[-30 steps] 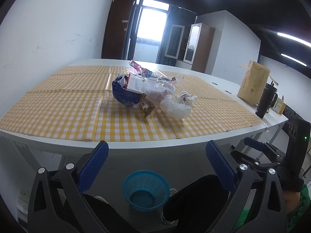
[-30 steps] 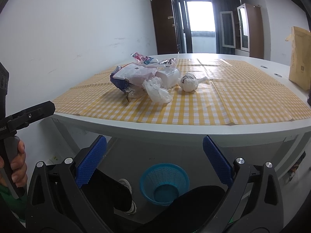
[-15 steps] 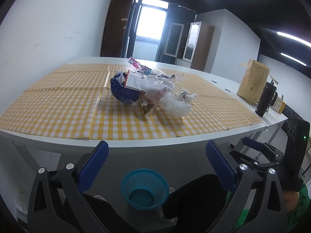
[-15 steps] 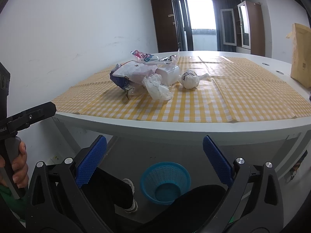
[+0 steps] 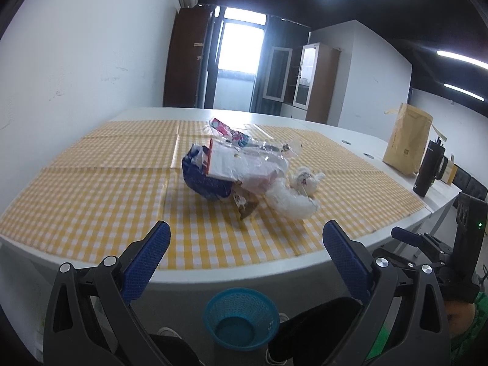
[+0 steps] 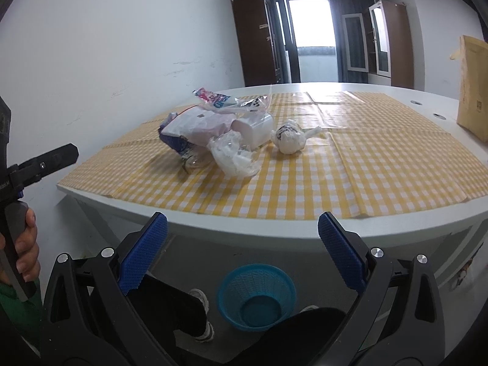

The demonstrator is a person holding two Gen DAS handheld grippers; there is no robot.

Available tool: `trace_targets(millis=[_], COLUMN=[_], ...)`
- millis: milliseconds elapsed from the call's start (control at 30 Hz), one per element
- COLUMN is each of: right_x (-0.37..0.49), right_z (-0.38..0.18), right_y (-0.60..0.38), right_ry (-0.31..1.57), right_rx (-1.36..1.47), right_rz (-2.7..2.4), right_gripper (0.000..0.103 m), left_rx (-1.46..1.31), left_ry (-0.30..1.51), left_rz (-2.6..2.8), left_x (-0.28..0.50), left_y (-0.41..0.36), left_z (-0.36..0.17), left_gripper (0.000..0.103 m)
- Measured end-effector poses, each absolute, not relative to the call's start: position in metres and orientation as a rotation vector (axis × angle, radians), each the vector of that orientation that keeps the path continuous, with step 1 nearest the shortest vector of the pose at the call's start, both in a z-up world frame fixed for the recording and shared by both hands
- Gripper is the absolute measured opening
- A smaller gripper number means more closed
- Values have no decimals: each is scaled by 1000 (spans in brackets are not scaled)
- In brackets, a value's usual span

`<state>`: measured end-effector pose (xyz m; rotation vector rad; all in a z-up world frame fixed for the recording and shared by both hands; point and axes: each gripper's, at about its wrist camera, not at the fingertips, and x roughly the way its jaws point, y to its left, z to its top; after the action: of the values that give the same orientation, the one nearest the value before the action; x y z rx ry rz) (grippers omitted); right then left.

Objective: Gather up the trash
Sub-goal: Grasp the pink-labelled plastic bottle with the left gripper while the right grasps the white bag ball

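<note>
Trash pile [image 5: 247, 174] beyond both gaping tongs

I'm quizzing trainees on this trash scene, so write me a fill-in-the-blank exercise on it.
1. The trash pile lies on a yellow-and-white ____ cloth.
2. The basket on the floor is ____ in colour.
3. The jaws of the left gripper stand ____.
4. The tied white bag lies ____ the pile.

Missing words: checked; blue; open; beside
</note>
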<state>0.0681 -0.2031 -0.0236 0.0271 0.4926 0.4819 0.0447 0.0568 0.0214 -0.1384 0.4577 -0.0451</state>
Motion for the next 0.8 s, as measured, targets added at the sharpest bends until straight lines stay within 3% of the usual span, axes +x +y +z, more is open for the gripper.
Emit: trace_targets(millis=[433,800], right_x=[159,239], right_z=[-5,-8], right_y=[-202,-188], right_ry=[555,669], right_rx=[34,25], right_rz=[470,465], right_gripper=[92,87], left_rx=[-161,-167], left_ry=[466,576], left_rz=[-12,-12], left_x=[145,251], left_y=[86,108], left_z=[44,53], left_gripper=[97,97])
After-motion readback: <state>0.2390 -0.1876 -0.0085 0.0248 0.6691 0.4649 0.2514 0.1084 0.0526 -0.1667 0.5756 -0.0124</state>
